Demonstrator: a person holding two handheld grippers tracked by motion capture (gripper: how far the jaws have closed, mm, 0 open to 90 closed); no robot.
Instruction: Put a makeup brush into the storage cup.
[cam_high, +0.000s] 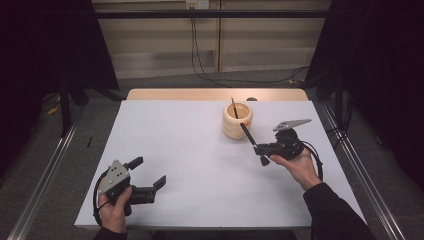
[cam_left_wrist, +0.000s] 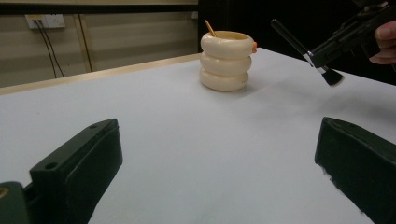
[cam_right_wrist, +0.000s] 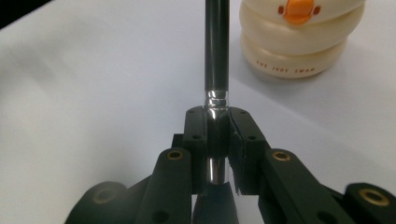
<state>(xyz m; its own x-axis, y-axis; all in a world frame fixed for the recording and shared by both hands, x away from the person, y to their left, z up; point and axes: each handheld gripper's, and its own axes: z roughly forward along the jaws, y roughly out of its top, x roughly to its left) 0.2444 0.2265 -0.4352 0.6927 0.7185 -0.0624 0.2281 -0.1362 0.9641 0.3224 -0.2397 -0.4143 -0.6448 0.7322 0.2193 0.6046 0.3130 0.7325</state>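
A cream ringed holder (cam_high: 237, 121) with an orange beak stands at the back right of the white table (cam_high: 200, 165), with a thin wooden stick (cam_high: 233, 107) leaning inside it. My right gripper (cam_high: 258, 148) is shut on a black brush (cam_high: 248, 136), just in front of the holder. The brush handle points toward the holder and its bristles hang down. In the right gripper view the jaws clamp the brush's silver ferrule (cam_right_wrist: 217, 100), and the holder (cam_right_wrist: 299, 42) sits close behind. My left gripper (cam_high: 148, 172) rests open and holds nothing at the table's front left, its wide-apart fingers (cam_left_wrist: 79, 170) facing the holder (cam_left_wrist: 225, 60) and the brush (cam_left_wrist: 299, 46).
A wooden strip (cam_high: 217, 94) runs along the table's far edge, with a small dark object (cam_high: 252, 99) on it. Metal rails (cam_high: 45, 165) flank the table. Cables (cam_high: 200, 60) hang on the back wall.
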